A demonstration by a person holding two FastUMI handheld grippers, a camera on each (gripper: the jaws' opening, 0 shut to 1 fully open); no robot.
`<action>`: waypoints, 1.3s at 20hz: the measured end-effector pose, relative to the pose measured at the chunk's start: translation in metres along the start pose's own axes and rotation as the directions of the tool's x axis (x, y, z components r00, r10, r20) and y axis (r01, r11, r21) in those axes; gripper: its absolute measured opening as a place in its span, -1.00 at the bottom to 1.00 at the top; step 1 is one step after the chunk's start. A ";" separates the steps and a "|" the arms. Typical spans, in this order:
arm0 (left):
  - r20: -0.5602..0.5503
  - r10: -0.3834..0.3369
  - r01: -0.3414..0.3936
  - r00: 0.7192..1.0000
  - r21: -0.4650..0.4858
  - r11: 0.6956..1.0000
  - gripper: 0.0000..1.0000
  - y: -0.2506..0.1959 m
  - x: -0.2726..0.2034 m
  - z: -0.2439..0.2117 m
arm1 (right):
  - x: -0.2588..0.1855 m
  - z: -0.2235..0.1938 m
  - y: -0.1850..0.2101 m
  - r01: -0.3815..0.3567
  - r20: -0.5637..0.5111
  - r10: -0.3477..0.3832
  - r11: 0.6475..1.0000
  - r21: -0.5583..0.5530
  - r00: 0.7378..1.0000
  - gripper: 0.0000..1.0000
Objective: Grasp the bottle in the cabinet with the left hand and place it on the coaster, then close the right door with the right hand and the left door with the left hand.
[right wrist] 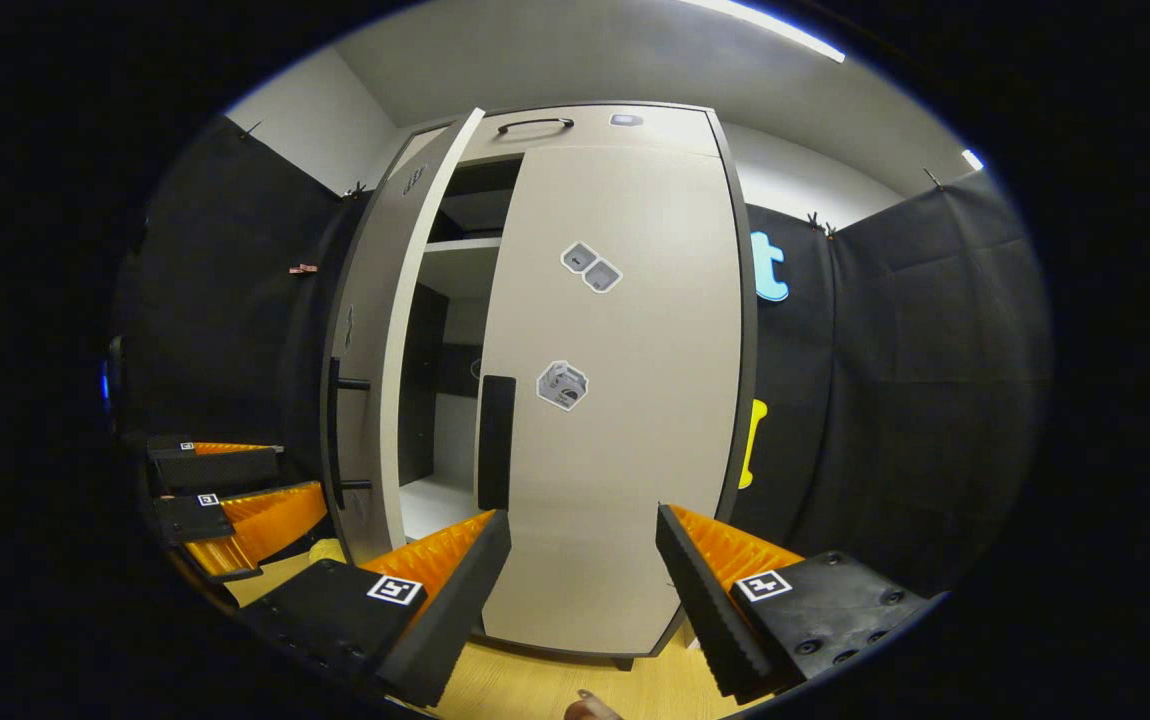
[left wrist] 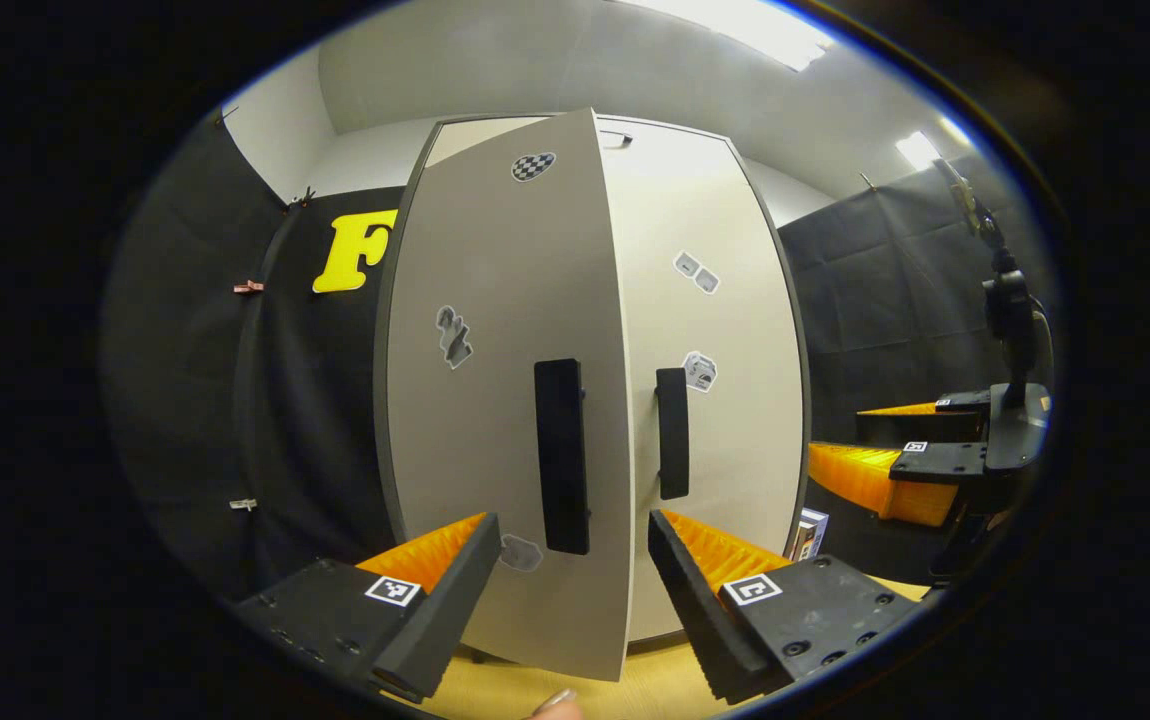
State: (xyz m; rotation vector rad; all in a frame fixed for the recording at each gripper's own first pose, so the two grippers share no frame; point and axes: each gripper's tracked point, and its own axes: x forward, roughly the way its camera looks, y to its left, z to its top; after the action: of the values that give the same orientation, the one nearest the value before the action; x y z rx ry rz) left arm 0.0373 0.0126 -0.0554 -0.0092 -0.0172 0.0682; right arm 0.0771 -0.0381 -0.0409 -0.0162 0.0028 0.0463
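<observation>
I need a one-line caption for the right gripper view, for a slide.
Open right gripper faces the cabinet: right door closed, left door ajar, left gripper beside it.

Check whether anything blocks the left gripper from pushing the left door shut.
Nothing visible does. The left gripper is open, with the left door right ahead of it and ajar. The right door is already closed. The gap between them, seen in the right gripper view, holds nothing that sticks out.

Left claw (left wrist: 570, 590) – ridged wedge fingers, square tag markers, screwed bases – right claw (right wrist: 585, 590) alike
</observation>
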 end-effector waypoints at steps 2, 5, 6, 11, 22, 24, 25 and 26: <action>-0.004 -0.005 0.005 1.000 0.001 1.000 0.87 -0.002 0.003 -0.002 | 0.001 -0.002 0.004 -0.019 -0.007 0.019 1.000 0.017 1.000 0.95; -0.010 -0.011 0.011 1.000 0.007 1.000 0.87 -0.004 0.007 -0.006 | 0.005 -0.005 0.002 -0.022 -0.015 0.022 1.000 0.020 1.000 0.94; -0.010 -0.015 0.015 1.000 0.006 1.000 0.87 -0.005 0.008 -0.006 | 0.007 -0.005 0.002 -0.028 -0.016 0.028 0.999 0.026 0.999 0.95; -0.018 -0.007 0.007 1.000 -0.006 1.000 0.87 -0.003 0.015 -0.010 | 0.014 -0.006 0.006 -0.052 -0.018 0.052 0.998 0.040 0.998 0.96; -0.019 0.002 -0.001 1.000 0.028 1.000 0.87 -0.006 0.024 -0.012 | 0.022 -0.004 0.009 -0.069 0.005 0.069 0.997 0.034 0.998 0.95; -0.017 0.012 -0.011 1.000 0.029 1.000 0.87 -0.004 0.026 -0.011 | 0.023 -0.004 0.008 -0.065 0.006 0.065 0.997 0.028 0.998 0.95; -0.018 0.016 -0.016 1.000 0.030 0.999 0.87 -0.003 0.026 -0.011 | 0.023 -0.004 0.009 -0.065 0.006 0.065 0.998 0.025 0.998 0.95; -0.017 0.019 -0.018 1.000 0.031 0.999 0.87 -0.002 0.026 -0.011 | 0.023 -0.004 0.009 -0.066 0.006 0.066 0.998 0.023 0.998 0.95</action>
State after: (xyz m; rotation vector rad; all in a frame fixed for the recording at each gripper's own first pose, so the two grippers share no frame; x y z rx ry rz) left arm 0.0638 0.0125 -0.0656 0.0205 0.0017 0.0871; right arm 0.0999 -0.0281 -0.0452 0.0068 -0.0017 0.1124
